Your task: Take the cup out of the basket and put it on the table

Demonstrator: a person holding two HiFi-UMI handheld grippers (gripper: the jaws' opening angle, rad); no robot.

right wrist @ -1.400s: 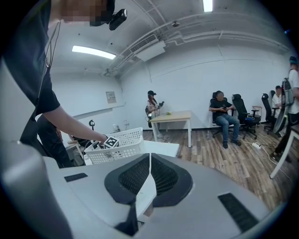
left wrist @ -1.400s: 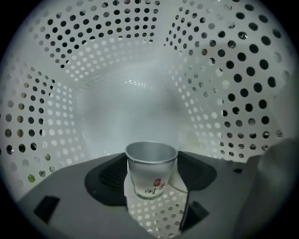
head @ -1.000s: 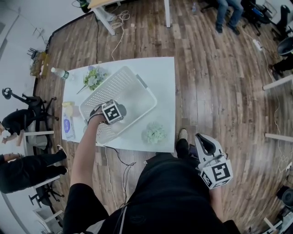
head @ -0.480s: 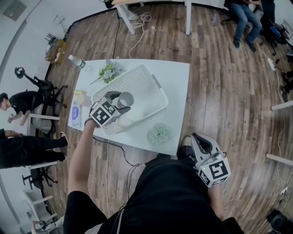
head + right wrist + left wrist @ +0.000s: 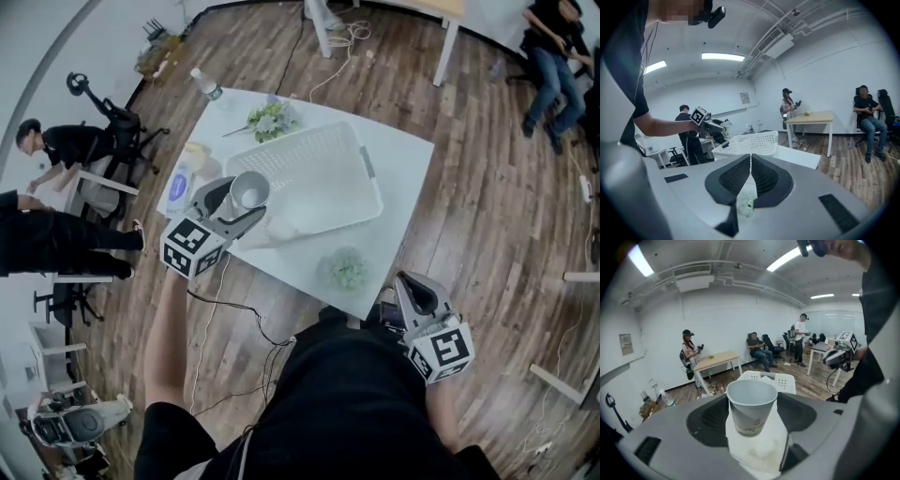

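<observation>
Lifted clear of basket (image 5: 323,178), cup (image 5: 751,406) upright, mouth up.

bare desk (image 5: 403,159) lies open to the right of the basket (image 5: 323,173). a pale green tuft (image 5: 346,270) narrows the near strip. flowers (image 5: 270,118) and a packet (image 5: 183,183) crowd the far and left sides.

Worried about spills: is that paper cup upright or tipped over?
Upright: the cup stands mouth-up, gripped between the left gripper's jaws, and looks empty.
</observation>
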